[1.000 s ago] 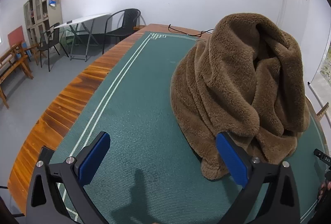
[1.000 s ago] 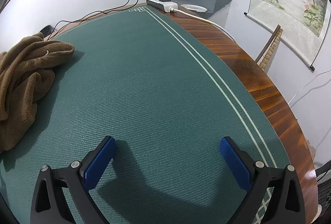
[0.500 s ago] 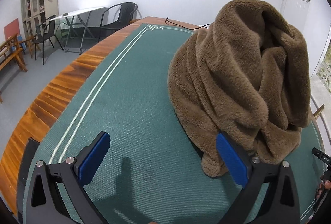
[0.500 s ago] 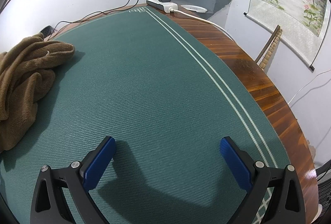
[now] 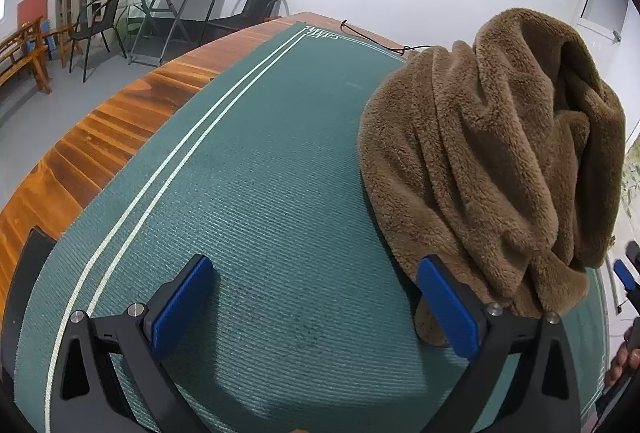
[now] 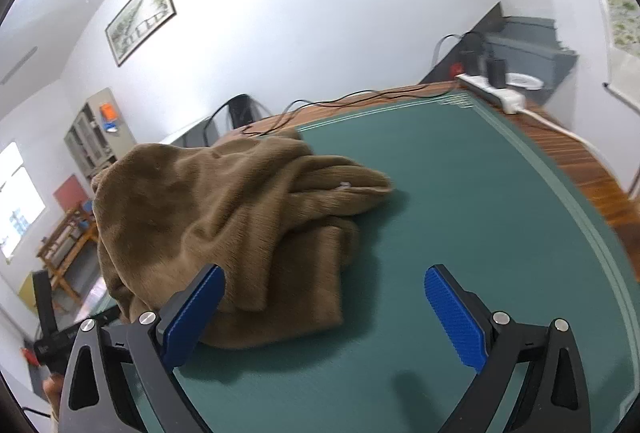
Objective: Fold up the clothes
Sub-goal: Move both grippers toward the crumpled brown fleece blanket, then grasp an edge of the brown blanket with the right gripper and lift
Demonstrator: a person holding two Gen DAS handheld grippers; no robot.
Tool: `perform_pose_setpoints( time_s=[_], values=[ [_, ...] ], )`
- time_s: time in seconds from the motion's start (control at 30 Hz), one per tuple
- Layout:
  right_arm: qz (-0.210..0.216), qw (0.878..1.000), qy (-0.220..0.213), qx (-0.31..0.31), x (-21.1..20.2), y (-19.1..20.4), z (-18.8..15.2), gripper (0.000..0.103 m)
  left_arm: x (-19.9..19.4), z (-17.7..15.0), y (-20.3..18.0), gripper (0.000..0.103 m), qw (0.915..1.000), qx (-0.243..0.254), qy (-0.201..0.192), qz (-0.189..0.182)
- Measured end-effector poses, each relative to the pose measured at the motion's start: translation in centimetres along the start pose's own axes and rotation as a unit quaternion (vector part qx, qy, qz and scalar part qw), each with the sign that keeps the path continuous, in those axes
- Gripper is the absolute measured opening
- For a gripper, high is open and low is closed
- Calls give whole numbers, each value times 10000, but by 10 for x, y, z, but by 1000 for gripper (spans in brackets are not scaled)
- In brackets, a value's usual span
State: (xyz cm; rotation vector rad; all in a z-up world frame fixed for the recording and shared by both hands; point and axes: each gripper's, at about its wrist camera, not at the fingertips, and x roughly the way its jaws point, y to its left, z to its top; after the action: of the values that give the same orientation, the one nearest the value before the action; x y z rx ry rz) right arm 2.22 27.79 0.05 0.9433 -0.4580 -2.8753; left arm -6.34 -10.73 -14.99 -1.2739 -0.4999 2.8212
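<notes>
Crumpled brown fleece garment (image 5: 488, 161) heaped on green-matted tabletop (image 5: 256, 193). Left gripper (image 5: 316, 309) wide, garment at 2 o'clock. Right gripper (image 6: 324, 317) wide, garment at 10 o'clock.

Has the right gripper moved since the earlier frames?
Yes. The right gripper has swung left: the power strip sits far right now, and the brown garment fills the view's left half.

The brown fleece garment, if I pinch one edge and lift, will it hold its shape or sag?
The brown fleece garment will likely sag: it lies crumpled in soft folds. Its thick pile suggests bulk, so one pinch may catch several layers. The ribbed green mat probably resists sliding, so it may drag. Both grippers are open.
</notes>
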Motion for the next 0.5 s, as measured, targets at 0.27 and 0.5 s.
perform_pose_setpoints(
  time_s=[0.27,0.5],
  values=[
    [507,9983,300,14,29,15,-1,68,1,2,0,103,10000,-22,-4,-3],
    [789,9949,584,-211,44,29,2,53,2,3,-1,103,10000,-9,3,18]
  ],
)
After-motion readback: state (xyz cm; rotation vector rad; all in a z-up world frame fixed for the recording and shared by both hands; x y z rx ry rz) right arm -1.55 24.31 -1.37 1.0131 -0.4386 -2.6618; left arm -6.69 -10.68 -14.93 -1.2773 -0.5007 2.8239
